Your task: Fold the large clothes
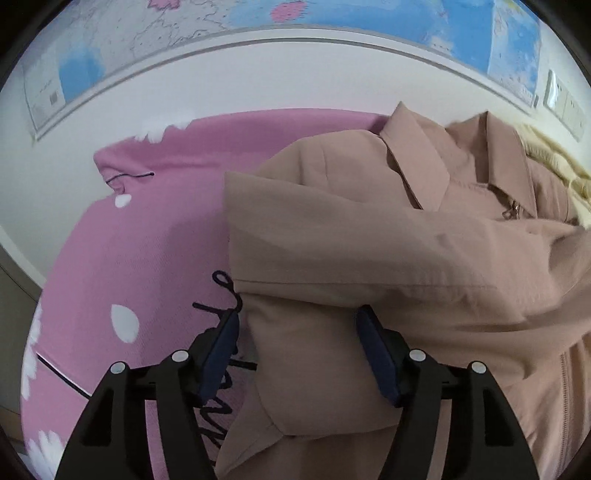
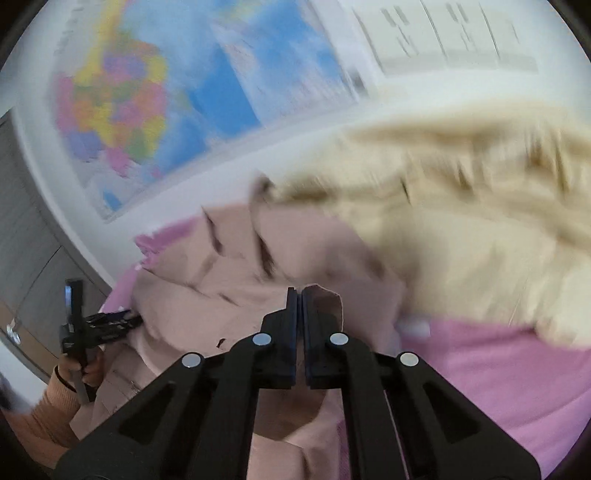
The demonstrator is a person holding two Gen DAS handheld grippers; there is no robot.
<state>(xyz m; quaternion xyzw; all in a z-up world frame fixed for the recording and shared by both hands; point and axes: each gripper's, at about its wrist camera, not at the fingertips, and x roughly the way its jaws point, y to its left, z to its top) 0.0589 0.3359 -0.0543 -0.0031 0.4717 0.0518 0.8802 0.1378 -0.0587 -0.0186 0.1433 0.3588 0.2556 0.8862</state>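
- The jacket, a dusty-pink zip-up with a collar, lies on the pink sheet that covers the bed; one sleeve is folded across its front, below the collar.
- The left gripper has its fingers spread wide, one on each side of a fold of the jacket's left edge. The pads do not press on the cloth.
- In the right wrist view the left gripper shows at the jacket's far side, held in the person's left hand.
- The right gripper has its fingers pressed together, and a flap of the jacket stands up right against its tips. The view is blurred, so I cannot tell for sure whether cloth is pinched between them.
- A cream fleece lies heaped just beside the jacket, at its collar end.
- Maps hang on the wall behind the bed.
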